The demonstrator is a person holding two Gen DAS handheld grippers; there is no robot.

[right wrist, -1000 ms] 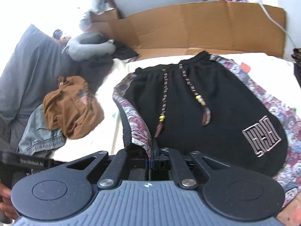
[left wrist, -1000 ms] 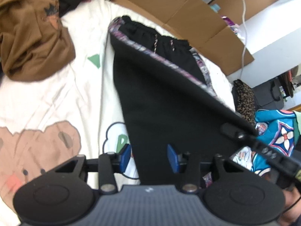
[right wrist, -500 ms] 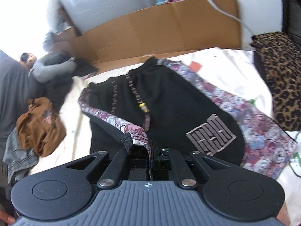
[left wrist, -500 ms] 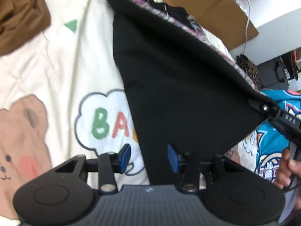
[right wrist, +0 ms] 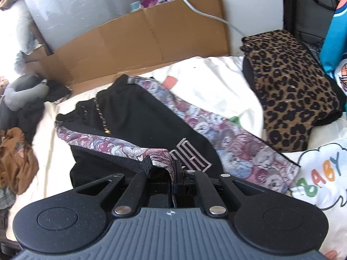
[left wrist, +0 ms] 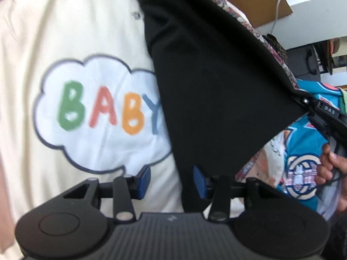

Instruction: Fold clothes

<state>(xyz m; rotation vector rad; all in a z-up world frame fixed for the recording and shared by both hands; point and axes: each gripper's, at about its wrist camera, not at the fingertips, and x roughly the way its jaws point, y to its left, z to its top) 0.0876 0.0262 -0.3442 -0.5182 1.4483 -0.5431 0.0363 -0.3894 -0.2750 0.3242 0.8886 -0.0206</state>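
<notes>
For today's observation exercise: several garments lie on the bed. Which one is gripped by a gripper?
The black trousers with floral side stripes: the right gripper is shut on their hem. The leopard-print garment and brown garment lie untouched.

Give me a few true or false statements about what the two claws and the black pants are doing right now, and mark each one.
1. The right claw is shut on the hem of the black pants. True.
2. The left claw is clamped on the pants. False: its blue pads stand apart, and the black cloth only hangs in front of them.
3. The leopard-print cloth lies right of the pants in the right wrist view. True.
4. The bedsheet shows the word "BEAR" in a cloud. False: it reads "BABY".
5. The pants have a plain white side stripe. False: the stripe is floral, purple and blue.
</notes>
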